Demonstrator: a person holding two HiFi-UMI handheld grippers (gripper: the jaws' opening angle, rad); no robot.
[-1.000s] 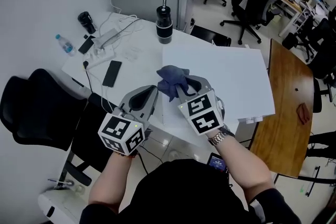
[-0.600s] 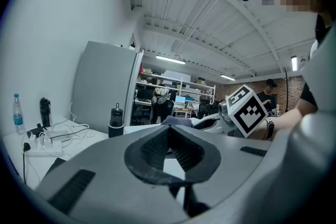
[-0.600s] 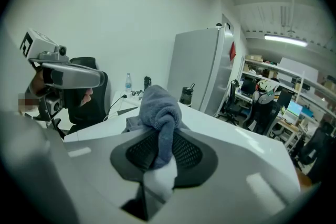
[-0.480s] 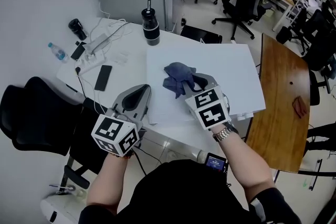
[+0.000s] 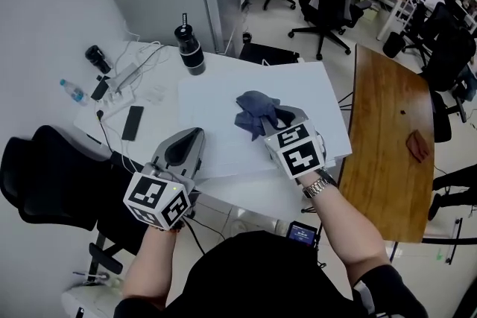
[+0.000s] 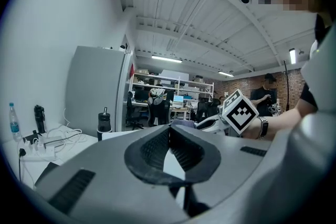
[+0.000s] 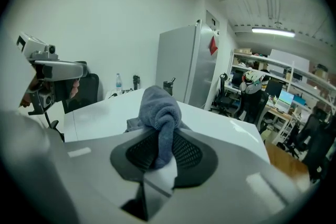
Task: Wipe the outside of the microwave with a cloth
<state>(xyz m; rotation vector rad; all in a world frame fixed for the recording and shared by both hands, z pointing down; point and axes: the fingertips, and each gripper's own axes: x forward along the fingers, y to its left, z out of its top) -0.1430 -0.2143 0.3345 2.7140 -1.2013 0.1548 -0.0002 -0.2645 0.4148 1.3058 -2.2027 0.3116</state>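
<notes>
A crumpled blue-grey cloth (image 5: 253,109) rests on the flat white top of a large box-shaped appliance (image 5: 223,97) on the white table; I cannot tell for sure that it is the microwave. My right gripper (image 5: 270,119) is shut on the cloth. In the right gripper view the cloth (image 7: 160,110) bulges up between the dark pads of that gripper (image 7: 160,149). My left gripper (image 5: 194,136) hovers at the front left edge of the white top, shut and empty. In the left gripper view its jaws (image 6: 169,131) meet with nothing between them, and the right gripper (image 6: 202,122) shows beyond.
A black bottle (image 5: 188,51) stands at the back of the table. A phone (image 5: 132,122), a power strip with cables (image 5: 123,76) and a water bottle (image 5: 73,91) lie at the left. A black chair (image 5: 45,175) is at the left, a wooden table (image 5: 387,138) at the right.
The right gripper has carried the cloth to the right, from the left edge of the white top towards its middle. The left gripper has followed along the front edge, still shut.
</notes>
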